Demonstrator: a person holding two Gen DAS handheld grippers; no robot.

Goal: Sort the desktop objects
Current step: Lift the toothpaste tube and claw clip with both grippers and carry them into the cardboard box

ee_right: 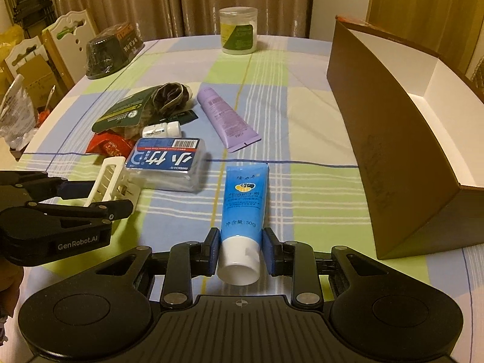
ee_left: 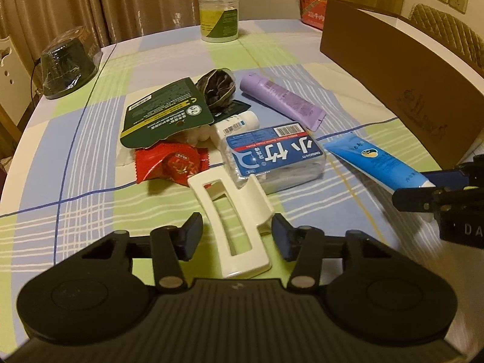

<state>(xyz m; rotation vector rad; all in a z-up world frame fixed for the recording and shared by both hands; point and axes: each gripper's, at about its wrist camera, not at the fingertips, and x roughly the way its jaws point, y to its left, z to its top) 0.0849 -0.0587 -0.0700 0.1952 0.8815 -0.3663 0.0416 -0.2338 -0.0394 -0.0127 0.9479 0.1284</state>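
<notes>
A white hair clip (ee_left: 233, 227) lies on the checked tablecloth (ee_left: 90, 181), between the fingers of my left gripper (ee_left: 236, 233). That gripper is open, with a gap on the clip's left side. A blue tube (ee_right: 243, 199) lies flat, cap end toward me. My right gripper (ee_right: 240, 251) is shut on it, the pads against both sides of the white cap. Behind lie a floss-pick box (ee_left: 275, 160), a purple tube (ee_left: 281, 99), a small white bottle (ee_left: 239, 124), a red packet (ee_left: 172, 163), a green card (ee_left: 163, 112) and a dark scrunchie (ee_left: 217, 87).
An open brown cardboard box (ee_right: 393, 151) with a white inside stands on the right. A clear jar (ee_right: 239, 30) stands at the far edge and a wrapped dark bowl (ee_right: 106, 54) at the far left. Chairs and curtains lie beyond the table.
</notes>
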